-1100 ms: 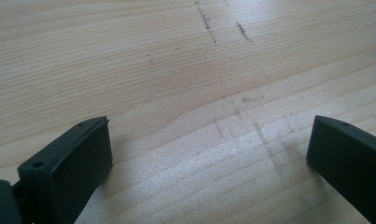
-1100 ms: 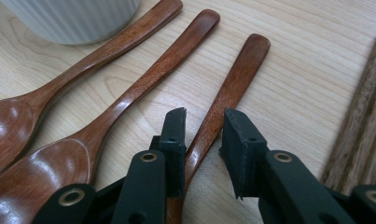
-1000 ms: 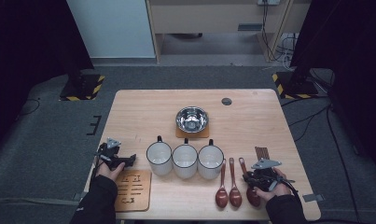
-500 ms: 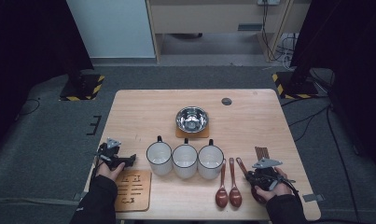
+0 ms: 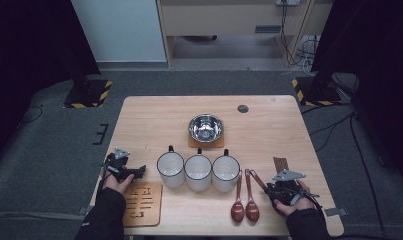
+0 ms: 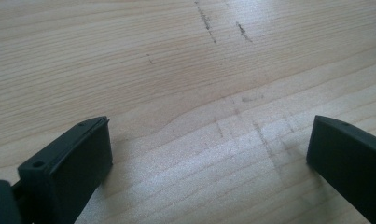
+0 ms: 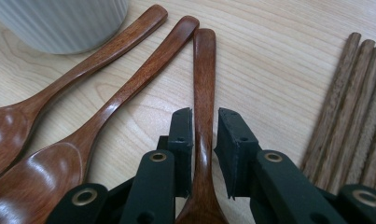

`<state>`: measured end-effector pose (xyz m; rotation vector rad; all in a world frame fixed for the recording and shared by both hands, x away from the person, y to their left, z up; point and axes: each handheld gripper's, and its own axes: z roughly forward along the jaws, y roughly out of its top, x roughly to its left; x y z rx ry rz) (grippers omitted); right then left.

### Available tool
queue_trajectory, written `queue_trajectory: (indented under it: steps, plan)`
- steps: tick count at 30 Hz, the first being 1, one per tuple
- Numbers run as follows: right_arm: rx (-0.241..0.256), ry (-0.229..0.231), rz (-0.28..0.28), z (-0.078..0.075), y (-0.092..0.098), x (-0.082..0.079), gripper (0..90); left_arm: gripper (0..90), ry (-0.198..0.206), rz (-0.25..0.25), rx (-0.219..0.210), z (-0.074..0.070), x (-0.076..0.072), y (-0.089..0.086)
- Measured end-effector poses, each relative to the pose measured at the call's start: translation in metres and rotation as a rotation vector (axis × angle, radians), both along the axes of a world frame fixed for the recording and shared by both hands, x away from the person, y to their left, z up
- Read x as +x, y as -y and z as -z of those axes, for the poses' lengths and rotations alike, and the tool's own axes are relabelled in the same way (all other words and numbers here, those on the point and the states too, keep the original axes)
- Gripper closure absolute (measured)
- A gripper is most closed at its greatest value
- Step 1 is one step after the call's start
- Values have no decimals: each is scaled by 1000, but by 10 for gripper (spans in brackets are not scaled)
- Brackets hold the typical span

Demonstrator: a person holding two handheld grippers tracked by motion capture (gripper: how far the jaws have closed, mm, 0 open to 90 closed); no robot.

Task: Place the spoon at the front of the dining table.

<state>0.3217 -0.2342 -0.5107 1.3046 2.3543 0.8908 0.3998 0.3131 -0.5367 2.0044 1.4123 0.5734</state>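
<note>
The light wooden tabletop [image 5: 154, 120] had wide bare room across its far half and down its left side. A steel bowl [image 5: 205, 127] sat on a small coaster [image 5: 206, 142] near the middle, and three white mugs [image 5: 198, 171] stood in a row in front of it. A wooden trivet [image 5: 141, 203] lay at the near left edge, and brown chopsticks [image 5: 280, 163] lay near the right edge.

The left gripper [image 5: 126, 172] rested low by the left edge, just beyond the trivet, held by the left hand [image 5: 118, 183]. In its own view its jaws stood wide apart over bare wood with nothing between them.

The right gripper [image 5: 281, 190] lay near the front right corner in the right hand [image 5: 293, 202]. Its jaws flanked the handle of the rightmost wooden spoon [image 7: 204, 98], close on both sides with slim gaps visible, not yet clamped. Two more spoons [image 7: 106, 107] lay just left of it, their handles fanning toward the nearest mug [image 7: 64, 23].

Compared with a second before, the right gripper had drawn slightly back toward the near edge; the left one stayed put.
</note>
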Motion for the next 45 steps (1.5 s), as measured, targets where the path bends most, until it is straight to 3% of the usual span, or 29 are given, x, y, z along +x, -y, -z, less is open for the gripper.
queue_trajectory:
  steps: [7,19,27,37,45]
  plan:
    - [8,-13,28,0,6,-5,766,0,0,0,0,0,0,0]
    - [-26,-44,27,4,1,-4,805,0,0,0,0,0,0,0]
    - [-46,-25,37,5,-3,-6,806,0,0,0,0,0,0,0]
    - [-15,-44,62,5,-1,-4,816,0,0,0,0,0,0,0]
    - [-6,-30,61,2,1,-3,817,0,0,0,0,0,0,0]
